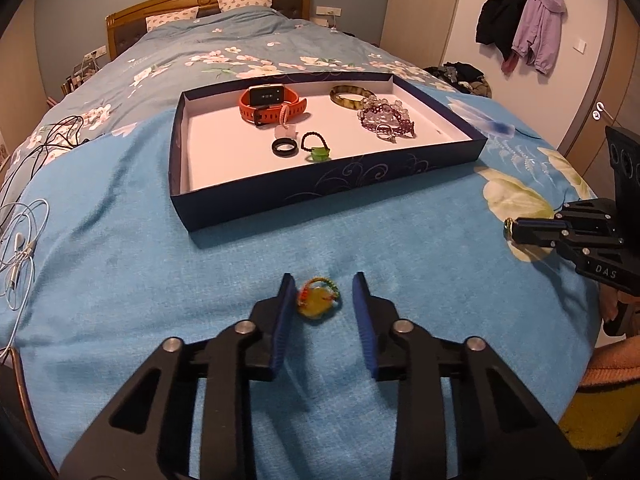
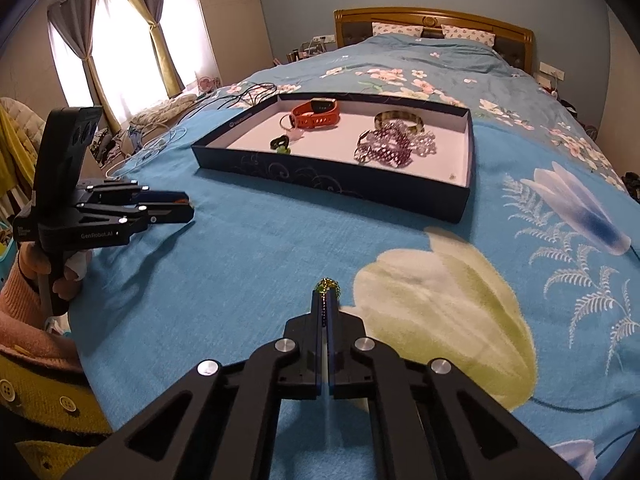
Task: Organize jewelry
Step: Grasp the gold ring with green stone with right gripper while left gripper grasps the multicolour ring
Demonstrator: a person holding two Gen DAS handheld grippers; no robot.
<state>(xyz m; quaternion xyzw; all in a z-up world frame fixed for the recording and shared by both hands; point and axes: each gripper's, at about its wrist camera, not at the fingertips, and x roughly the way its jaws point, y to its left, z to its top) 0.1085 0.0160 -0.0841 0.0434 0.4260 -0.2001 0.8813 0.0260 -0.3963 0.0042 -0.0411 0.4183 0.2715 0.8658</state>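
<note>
A dark blue tray (image 1: 320, 184) with a white floor lies on the bed; it also shows in the right wrist view (image 2: 332, 182). It holds an orange watch (image 1: 272, 106), a black ring (image 1: 285, 147), a green-stone ring (image 1: 317, 148), a bangle (image 1: 352, 95) and purple beaded bracelets (image 1: 386, 120). My left gripper (image 1: 323, 286) is open over the blanket, its fingers either side of a yellow-stone ring (image 1: 318, 304). My right gripper (image 2: 327, 292) is shut on a small gold-green ring (image 2: 328, 284), held just above the blanket; it also shows in the left wrist view (image 1: 514, 230).
A blue flowered blanket (image 1: 160, 280) covers the bed. White earphone cables (image 1: 20, 248) and black cables (image 1: 52, 136) lie at the bed's left edge. Coats (image 1: 520, 20) hang on the wall to the right. The headboard (image 1: 208, 4) is at the far end.
</note>
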